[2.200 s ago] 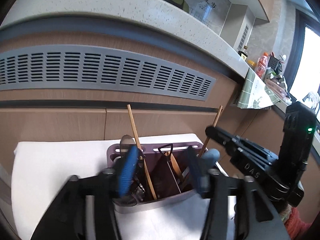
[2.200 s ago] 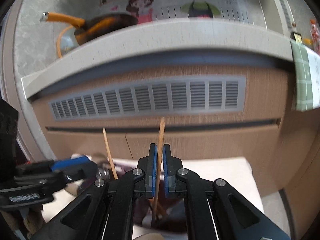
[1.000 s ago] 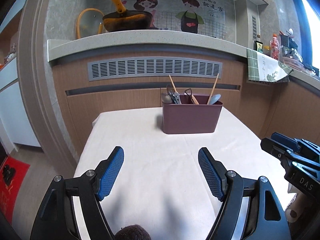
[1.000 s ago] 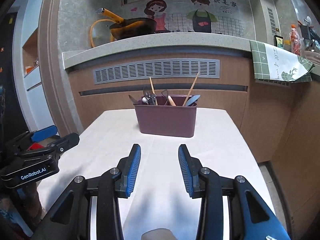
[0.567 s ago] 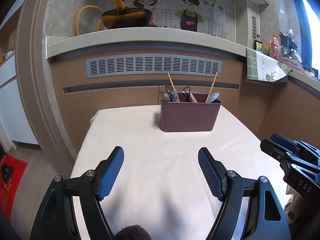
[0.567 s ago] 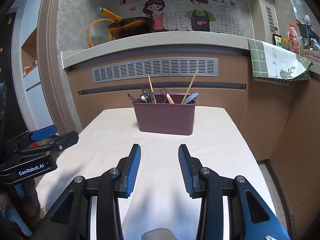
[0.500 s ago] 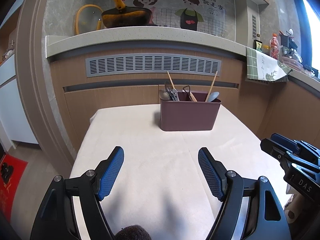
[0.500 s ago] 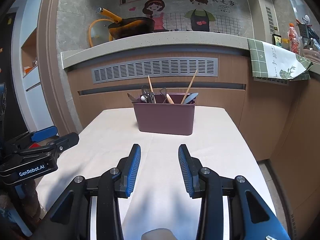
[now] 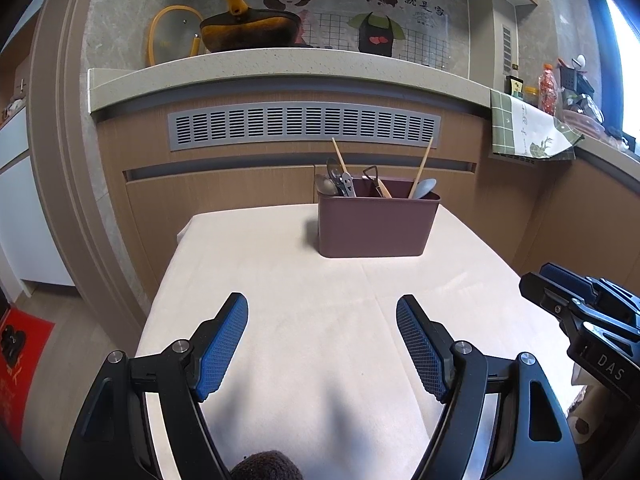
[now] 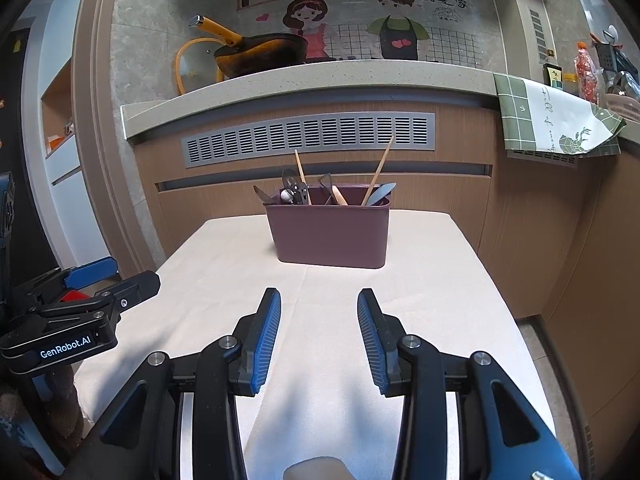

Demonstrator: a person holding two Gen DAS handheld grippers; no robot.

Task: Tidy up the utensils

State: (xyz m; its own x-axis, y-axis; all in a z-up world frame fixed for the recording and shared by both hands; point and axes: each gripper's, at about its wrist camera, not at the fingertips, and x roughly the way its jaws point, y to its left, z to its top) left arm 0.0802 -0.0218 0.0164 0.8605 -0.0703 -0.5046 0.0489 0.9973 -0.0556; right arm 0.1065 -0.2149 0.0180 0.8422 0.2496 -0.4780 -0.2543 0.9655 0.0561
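Note:
A mauve utensil holder (image 9: 376, 226) (image 10: 329, 233) stands at the far end of the cloth-covered table (image 9: 304, 320) (image 10: 432, 280). It holds two wooden chopsticks (image 9: 423, 165) (image 10: 380, 168), a grey spoon (image 9: 423, 188), metal utensils (image 9: 338, 184) and a wooden-handled tool (image 10: 339, 195). My left gripper (image 9: 322, 334) hovers open over the near part of the table, nothing between its blue pads. My right gripper (image 10: 319, 326) is open too, empty, well short of the holder. Each gripper shows at the edge of the other's view.
Behind the table runs a wooden cabinet front with a grey vent grille (image 9: 304, 124) under a stone counter (image 10: 320, 74). A dark wok (image 10: 256, 54) sits on the counter, a green checked cloth (image 10: 556, 120) hangs at right. Floor drops off on both table sides.
Both grippers have pulled back from the holder to the near end of the table. The right one, earlier shut on a chopstick, is now open, and that chopstick stands in the holder.

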